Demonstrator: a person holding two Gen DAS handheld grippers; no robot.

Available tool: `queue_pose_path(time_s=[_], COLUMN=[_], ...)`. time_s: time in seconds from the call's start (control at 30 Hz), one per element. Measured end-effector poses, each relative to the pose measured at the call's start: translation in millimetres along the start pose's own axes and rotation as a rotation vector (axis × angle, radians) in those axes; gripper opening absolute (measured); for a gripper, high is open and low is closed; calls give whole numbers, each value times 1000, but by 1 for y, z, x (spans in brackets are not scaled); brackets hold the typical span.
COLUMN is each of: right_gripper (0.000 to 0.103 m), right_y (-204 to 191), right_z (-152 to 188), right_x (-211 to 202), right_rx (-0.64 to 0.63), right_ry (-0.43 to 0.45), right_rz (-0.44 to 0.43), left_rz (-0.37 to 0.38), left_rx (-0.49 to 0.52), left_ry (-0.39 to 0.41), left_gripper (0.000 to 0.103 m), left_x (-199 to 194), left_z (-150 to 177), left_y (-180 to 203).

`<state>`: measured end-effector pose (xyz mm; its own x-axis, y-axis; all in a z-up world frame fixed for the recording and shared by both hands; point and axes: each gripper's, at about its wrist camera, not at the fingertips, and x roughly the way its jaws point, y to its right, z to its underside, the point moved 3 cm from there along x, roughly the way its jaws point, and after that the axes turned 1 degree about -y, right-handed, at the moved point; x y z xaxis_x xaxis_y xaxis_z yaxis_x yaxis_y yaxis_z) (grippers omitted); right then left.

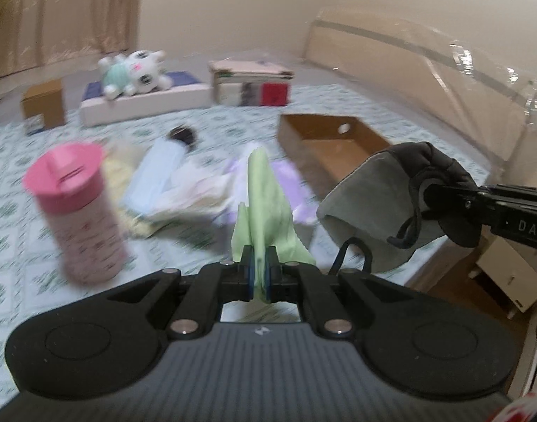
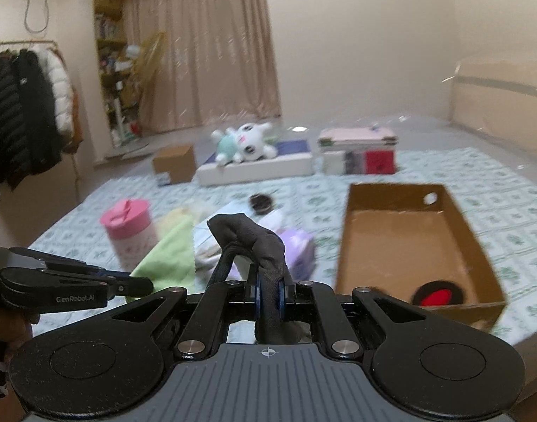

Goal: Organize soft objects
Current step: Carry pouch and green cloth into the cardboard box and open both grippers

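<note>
My left gripper (image 1: 258, 274) is shut on a light green cloth (image 1: 265, 204), lifted above the bed; the same green cloth (image 2: 170, 260) shows beside the left gripper (image 2: 141, 286) in the right wrist view. My right gripper (image 2: 268, 295) is shut on a grey-black drawstring pouch (image 2: 254, 242). In the left wrist view that pouch (image 1: 374, 204) hangs from the right gripper (image 1: 427, 190) at the right. A pile of pale cloths (image 1: 184, 186) lies on the bed. An open cardboard box (image 2: 409, 239) stands to the right.
A pink lidded cup (image 1: 78, 207) stands left of the pile. A plush toy (image 2: 247, 140) lies on a flat white box at the far side, with small cartons (image 2: 360, 151) nearby. A red-and-black round object (image 2: 439, 295) sits in the cardboard box. Coats hang at the left.
</note>
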<state>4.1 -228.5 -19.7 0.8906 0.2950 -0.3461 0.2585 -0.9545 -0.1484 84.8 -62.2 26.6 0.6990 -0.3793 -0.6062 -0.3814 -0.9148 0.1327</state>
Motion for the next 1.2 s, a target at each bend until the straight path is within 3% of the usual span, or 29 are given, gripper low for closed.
queue_pose_path(time_s=[0.33,0.57,0.83,1.2], right_gripper=[9,9,9,9], right_y=[60,99,140,176], right_z=[-23,-41,-55,-54], right_x=[-38,-44,-13,47], right_rx=[11,7,13,33], right_ry=[104,150,155,84], right_rz=[126,191,227,243], left_rz=[113,156,168,151], left_rx=[75,106,110,128], left_ry=[23,20,4,-22], left_gripper=[4,4,4,4], left_x=[35,65,107,166], left_z=[-45,-69,-88,-105], left_y=[61,93,112,117])
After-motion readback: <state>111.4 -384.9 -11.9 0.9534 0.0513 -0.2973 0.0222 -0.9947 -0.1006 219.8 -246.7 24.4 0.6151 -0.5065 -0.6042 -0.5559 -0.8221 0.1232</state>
